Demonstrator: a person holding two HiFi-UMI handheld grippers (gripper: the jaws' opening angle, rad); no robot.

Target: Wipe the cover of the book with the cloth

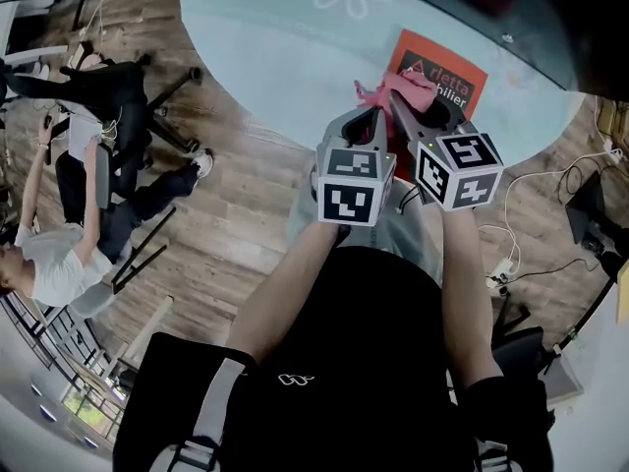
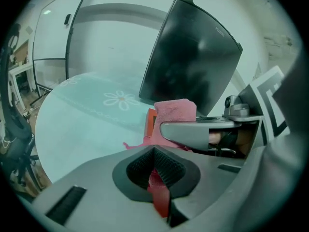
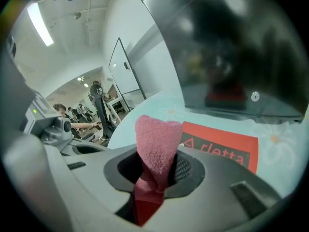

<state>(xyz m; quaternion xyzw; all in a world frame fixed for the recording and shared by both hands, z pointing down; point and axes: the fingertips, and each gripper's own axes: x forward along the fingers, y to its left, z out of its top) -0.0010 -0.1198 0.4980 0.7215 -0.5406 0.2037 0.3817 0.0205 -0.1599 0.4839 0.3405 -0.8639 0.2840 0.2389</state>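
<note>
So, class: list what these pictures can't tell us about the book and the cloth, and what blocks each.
Title on the book: in the head view the cloth covers part; in the right gripper view the right gripper claw hides its lower line.
Book's near edge: in the head view the left gripper and right gripper overlap it.
Dirt on the cover: too small in every view.

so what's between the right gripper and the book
Only the cloth. The right gripper is shut on it, and it sticks out toward the book. The right gripper view shows this best.
</note>
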